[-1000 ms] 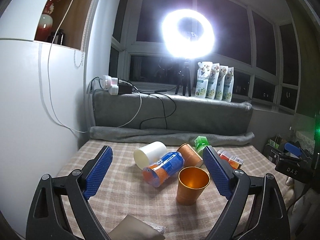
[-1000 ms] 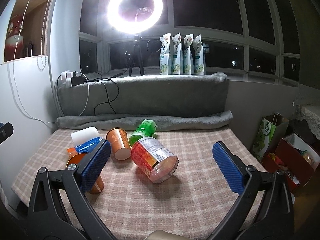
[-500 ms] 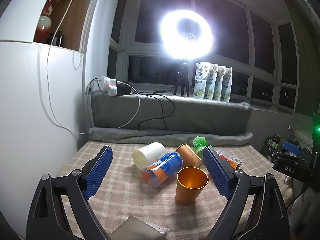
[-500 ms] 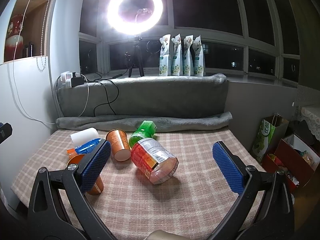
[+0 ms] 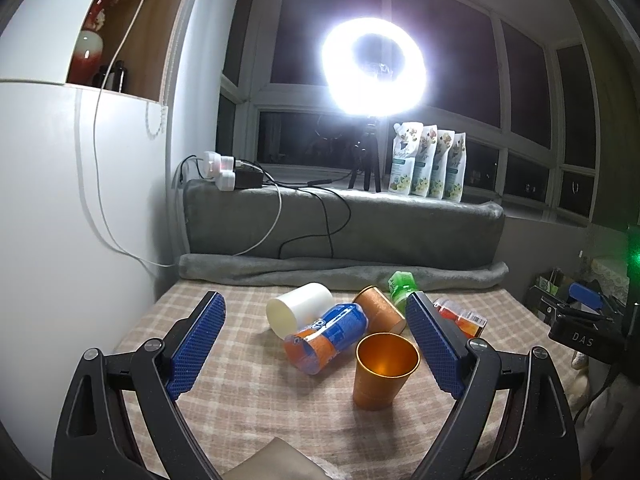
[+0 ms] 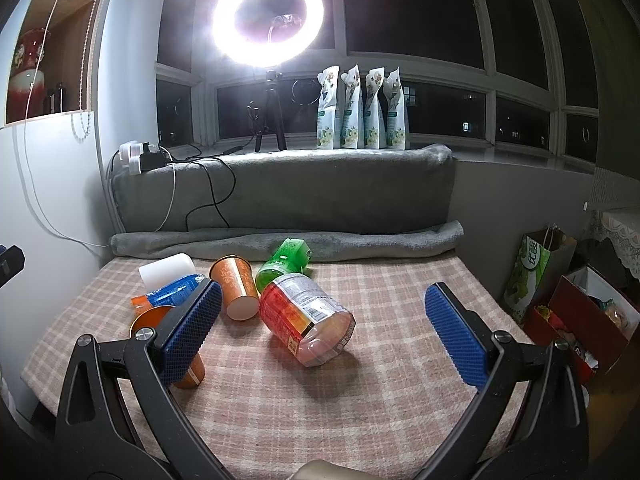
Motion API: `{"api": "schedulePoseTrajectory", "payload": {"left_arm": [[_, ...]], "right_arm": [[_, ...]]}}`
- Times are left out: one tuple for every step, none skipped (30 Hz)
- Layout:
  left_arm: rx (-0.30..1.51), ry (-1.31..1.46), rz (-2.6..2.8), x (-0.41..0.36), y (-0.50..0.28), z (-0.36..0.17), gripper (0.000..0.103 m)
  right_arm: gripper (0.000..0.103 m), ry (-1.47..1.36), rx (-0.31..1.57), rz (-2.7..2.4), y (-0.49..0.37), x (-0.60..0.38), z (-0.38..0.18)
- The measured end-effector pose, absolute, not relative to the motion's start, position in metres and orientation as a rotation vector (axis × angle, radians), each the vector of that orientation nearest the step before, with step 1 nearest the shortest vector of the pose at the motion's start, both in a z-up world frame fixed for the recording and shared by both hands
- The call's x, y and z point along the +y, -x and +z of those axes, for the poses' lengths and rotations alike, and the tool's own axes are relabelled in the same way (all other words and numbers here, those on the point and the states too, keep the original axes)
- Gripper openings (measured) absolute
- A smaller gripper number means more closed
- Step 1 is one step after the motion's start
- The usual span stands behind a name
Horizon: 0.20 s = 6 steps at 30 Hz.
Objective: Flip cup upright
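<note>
Left gripper [image 5: 314,342]: jaws spread wide, blue pads clear of every object, nothing between them.
Right gripper [image 6: 322,330]: jaws spread wide, nothing clamped; its left pad overlaps the upright cup in this view, and contact cannot be determined.
Upright cup [image 5: 383,376]: orange metallic cup, standing on its base on the checked tablecloth [image 5: 240,400], mouth up, interior visible. It sits between the left gripper's pads, nearer the right pad, not touched.
Second orange cup [image 6: 236,287]: patterned, lying on its side behind the upright cup, base facing the right wrist camera, beside the jar.
White cup [image 5: 298,309]: lying on its side, mouth toward the left wrist camera, at the rear left of the group.
Blue-and-orange can [image 5: 326,338]: lying on its side, against the white cup and just beside the upright cup.
Jar [image 6: 306,316]: clear plastic, red label, lying on its side near the table centre.
Green bottle [image 6: 286,264]: lying behind the jar, touching it.
Background: ring light [image 6: 268,12] on a tripod, 4 pouches [image 6: 362,110] on the sill, grey blanket [image 6: 280,196] along the table's far edge.
</note>
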State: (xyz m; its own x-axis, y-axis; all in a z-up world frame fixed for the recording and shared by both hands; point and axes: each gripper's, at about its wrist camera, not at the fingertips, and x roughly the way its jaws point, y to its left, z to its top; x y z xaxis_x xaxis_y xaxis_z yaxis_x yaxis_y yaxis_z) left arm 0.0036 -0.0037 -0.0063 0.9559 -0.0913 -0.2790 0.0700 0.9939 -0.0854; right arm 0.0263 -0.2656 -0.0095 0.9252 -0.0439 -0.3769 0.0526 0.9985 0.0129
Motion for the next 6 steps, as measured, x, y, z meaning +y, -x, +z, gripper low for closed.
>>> {"api": "schedulePoseTrajectory", "payload": {"left_arm": [[0.287,0.076,-0.083,-0.0035,-0.0036,-0.0064,0.092],[0.284,0.075,-0.084,-0.0032,-0.0031,-0.0061,0.092],[0.281,0.073,-0.083,-0.0038,-0.0036,-0.006,0.092],[0.278,0.069,-0.08,-0.0043,-0.0037,-0.006,0.092],[0.275,0.065,-0.08,-0.0043,-0.0035,-0.0057,0.092],[0.275,0.065,-0.082,-0.0048,-0.0039,-0.0059,0.092]], "right_arm": [[0.103,-0.023,0.386,-0.05,-0.0264,-0.2656,-0.0094],[0.103,-0.023,0.386,-0.05,-0.0266,-0.2655,-0.0095],[0.103,-0.023,0.387,-0.049,-0.0264,-0.2659,-0.0098],[0.103,-0.023,0.387,-0.049,-0.0264,-0.2659,-0.0098],[0.103,-0.023,0.386,-0.049,-0.0263,-0.2659,-0.0098],[0.103,-0.023,0.386,-0.05,-0.0264,-0.2659,-0.0098]]}}
